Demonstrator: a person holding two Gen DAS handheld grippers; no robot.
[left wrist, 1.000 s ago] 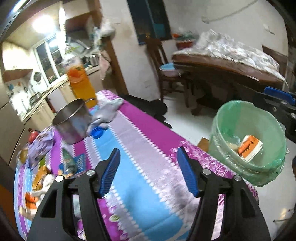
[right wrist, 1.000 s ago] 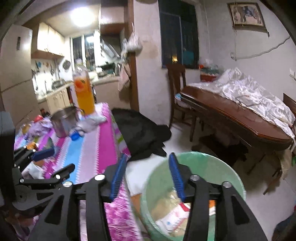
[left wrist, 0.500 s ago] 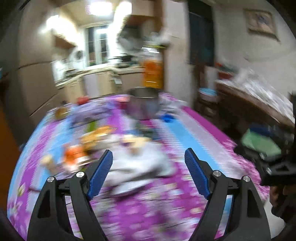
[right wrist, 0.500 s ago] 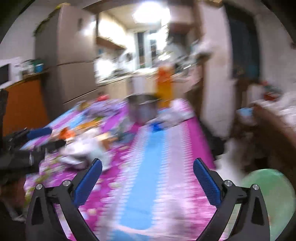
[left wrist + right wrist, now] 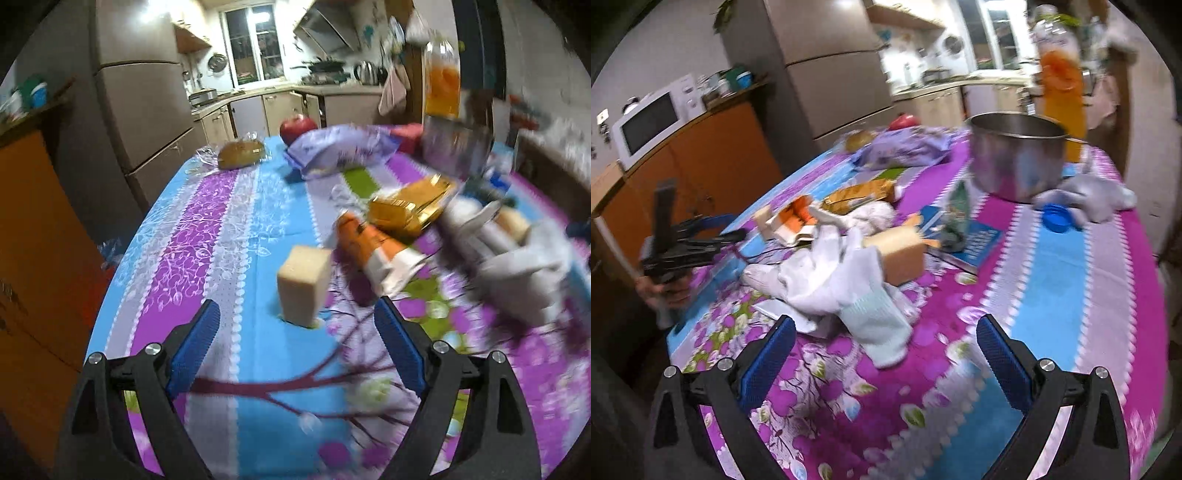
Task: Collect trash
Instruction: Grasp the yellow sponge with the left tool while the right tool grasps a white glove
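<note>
A desk (image 5: 229, 206) under a purple, blue and white flowered cloth carries everything. At its far end stands a round steel pot (image 5: 1015, 158), with a tall plastic bottle of orange drink (image 5: 1062, 88) just behind it. Nearer lies a lilac flowered bag (image 5: 340, 151) beside a red apple (image 5: 297, 125). Mid-desk, a heap of white cloth gloves (image 5: 842, 280) lies among the trash: a gold foil wrapper (image 5: 410, 206), touching it an orange-and-white paper packet (image 5: 373, 251), and just beside that a pale yellow sponge block (image 5: 303, 284). The left hand-held gripper (image 5: 297, 354) hovers before the sponge block, jaws opening, nothing between them. The right hand-held gripper (image 5: 886, 363) gapes wide and empty before the gloves. A blue bottle cap (image 5: 1058, 219) lies near the pot.
</note>
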